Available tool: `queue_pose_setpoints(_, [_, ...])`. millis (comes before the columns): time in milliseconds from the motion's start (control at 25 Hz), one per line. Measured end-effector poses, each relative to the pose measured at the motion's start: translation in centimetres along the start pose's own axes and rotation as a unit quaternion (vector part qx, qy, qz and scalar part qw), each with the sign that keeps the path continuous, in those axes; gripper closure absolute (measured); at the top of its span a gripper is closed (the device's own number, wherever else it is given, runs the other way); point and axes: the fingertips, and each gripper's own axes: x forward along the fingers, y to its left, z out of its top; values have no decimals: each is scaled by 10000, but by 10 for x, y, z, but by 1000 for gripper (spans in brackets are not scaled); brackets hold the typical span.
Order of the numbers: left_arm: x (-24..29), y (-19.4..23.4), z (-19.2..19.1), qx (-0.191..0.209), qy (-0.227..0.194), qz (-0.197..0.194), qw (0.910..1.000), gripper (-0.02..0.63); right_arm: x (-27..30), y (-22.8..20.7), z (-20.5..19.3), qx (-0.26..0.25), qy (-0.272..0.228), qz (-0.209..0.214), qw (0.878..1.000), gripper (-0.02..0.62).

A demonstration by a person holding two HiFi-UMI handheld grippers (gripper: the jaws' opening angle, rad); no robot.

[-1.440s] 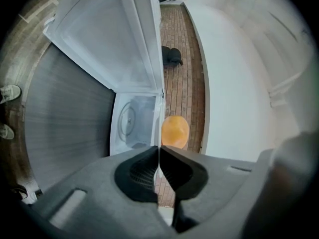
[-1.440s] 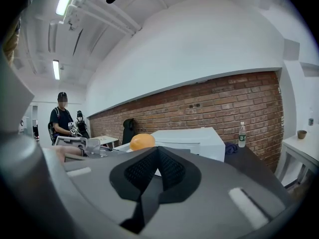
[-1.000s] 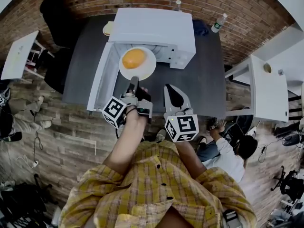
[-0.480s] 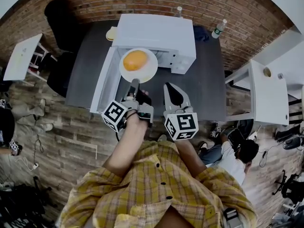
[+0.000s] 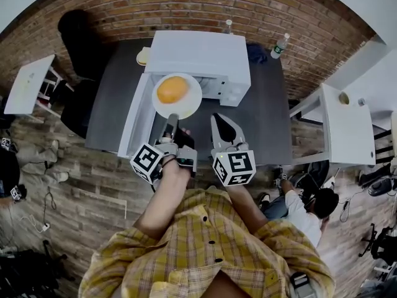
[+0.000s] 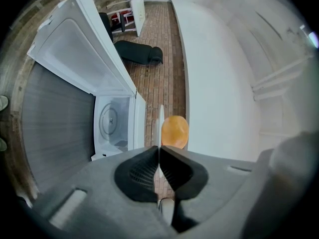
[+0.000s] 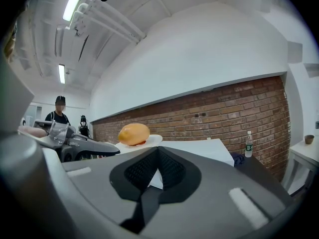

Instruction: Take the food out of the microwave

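An orange round piece of food [image 5: 173, 89] lies on a white plate [image 5: 186, 104] held in the air in front of the white microwave [image 5: 198, 51], whose door [image 5: 138, 113] hangs open to the left. My left gripper [image 5: 172, 117] is shut on the plate's near rim. In the left gripper view the plate [image 6: 161, 121] shows edge-on between the jaws, the food [image 6: 175, 131] just beyond, the bare cavity [image 6: 112, 121] at left. My right gripper [image 5: 217, 118] hovers beside it, shut on nothing. The right gripper view shows the food [image 7: 133, 133] to its left.
The microwave stands on a dark table [image 5: 267, 117] against a brick wall. A water bottle [image 5: 280, 44] stands at the back right corner. A white side table [image 5: 347, 123] is to the right, a black chair [image 5: 77, 98] to the left. A person [image 5: 304, 207] sits on the floor at right.
Both grippers and the plate have risen slightly. The left grip on the plate's rim is unchanged and the right jaws stay shut.
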Motion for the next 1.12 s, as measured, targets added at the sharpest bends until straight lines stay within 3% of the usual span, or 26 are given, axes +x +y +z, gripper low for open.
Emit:
queue_pose_setpoints(320, [3, -13, -7, -101, 77, -214, 9997, 597, 3, -5, 1, -13, 18, -29, 10000, 592])
queue_pose_setpoints(560, [3, -8, -7, 56, 120, -139, 9998, 597, 6, -5, 1, -33, 34, 1, 10000, 592])
queue_pose_setpoints(1120, [5, -5, -10, -67, 104, -111, 9999, 597, 6, -8, 0, -35, 30, 7, 10000, 592])
